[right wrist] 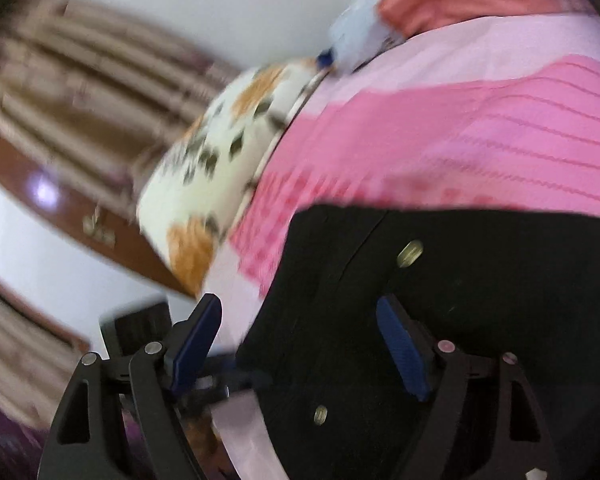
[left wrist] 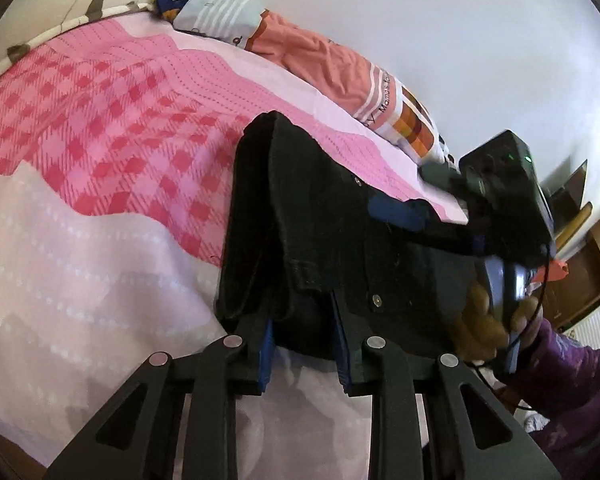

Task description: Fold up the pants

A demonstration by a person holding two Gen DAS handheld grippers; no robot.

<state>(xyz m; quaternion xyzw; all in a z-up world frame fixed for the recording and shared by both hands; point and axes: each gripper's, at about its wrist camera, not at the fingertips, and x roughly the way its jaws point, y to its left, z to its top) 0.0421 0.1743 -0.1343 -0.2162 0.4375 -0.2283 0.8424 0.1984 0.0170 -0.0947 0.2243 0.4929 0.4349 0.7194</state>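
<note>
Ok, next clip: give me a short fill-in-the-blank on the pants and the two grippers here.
1. The folded pants are ____ in colour.
2. The left gripper has its jaws closed on the ____.
3. The right gripper has its jaws ____.
4. The pants lie on a checked bedspread coloured ____.

Missing words: black; pants; open; pink

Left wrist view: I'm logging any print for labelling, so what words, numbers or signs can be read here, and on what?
"Mama's", then letters cut off: on the white band of the orange patterned pillow.
Small marks on its pale blue end: too small to read.
Black pants: no text.
</note>
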